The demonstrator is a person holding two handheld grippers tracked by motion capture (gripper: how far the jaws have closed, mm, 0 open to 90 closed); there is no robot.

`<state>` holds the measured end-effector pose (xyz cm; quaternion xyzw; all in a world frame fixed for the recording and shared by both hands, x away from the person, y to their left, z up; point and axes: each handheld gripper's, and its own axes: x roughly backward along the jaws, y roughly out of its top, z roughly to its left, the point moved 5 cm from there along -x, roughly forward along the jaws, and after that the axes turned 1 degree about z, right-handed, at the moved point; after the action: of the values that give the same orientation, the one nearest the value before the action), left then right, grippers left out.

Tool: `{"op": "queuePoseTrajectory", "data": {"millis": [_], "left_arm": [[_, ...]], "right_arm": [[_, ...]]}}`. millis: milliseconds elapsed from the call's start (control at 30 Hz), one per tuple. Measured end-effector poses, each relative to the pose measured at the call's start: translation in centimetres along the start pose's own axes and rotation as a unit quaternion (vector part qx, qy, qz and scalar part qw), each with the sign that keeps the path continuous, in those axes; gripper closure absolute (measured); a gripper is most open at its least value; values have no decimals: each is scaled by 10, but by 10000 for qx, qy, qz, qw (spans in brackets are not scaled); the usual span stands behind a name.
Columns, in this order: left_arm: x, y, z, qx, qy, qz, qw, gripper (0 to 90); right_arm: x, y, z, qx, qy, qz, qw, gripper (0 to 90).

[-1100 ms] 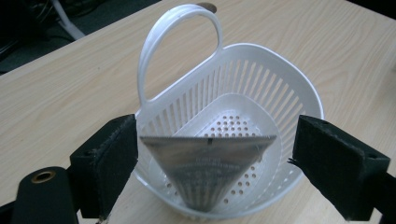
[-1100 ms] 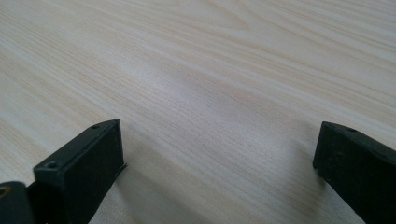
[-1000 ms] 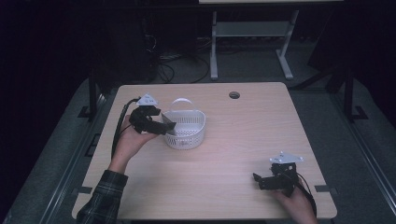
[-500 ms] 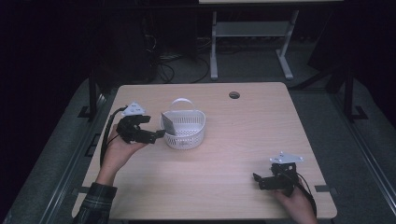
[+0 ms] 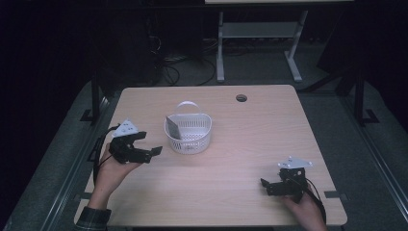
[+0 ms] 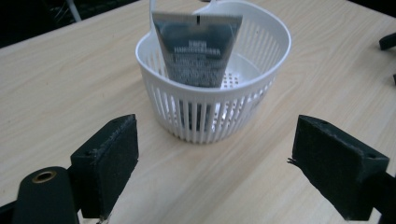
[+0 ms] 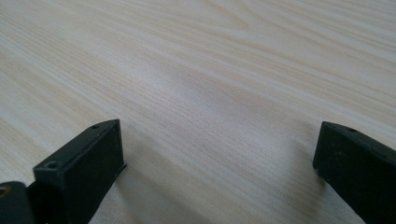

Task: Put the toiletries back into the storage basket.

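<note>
A white basket [image 5: 188, 134] is sitting on the tabletop [image 5: 250, 139] with a grey tube [image 5: 172, 127] leaning upright inside its left wall. The left gripper [image 5: 149, 147] is hovering just beside the basket, fingers spread. The right gripper [image 5: 266, 185] is resting well apart, near the front right edge.

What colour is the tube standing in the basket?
Dark grey with pale lettering; the tube shows best in the left gripper view.

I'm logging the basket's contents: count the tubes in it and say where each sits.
1. A grey tube stands in the white basket, tilted against the wall on the left tool's side, crimped end up. A smaller item low behind it could be hidden.
</note>
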<state>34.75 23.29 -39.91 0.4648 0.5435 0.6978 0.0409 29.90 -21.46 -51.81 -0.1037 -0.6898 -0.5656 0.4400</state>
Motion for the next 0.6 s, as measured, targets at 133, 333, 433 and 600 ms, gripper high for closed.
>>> {"op": "queuePoseTrajectory", "data": {"millis": [133,333,433,600], "left_arm": [[2,-11,-2,-10,37,42,10000,139],[3,-31,-5,20,92,38,9999,142],[2,-42,-6,94,97,29,9999,142],[0,-59,-7,173,114,73,9998,142]], "right_arm": [[0,0,0,0,-1,2,10000,11],[0,0,0,2,-1,2,10000,11],[0,0,0,0,0,0,10000,11],[0,0,0,-4,-1,2,10000,11]]}}
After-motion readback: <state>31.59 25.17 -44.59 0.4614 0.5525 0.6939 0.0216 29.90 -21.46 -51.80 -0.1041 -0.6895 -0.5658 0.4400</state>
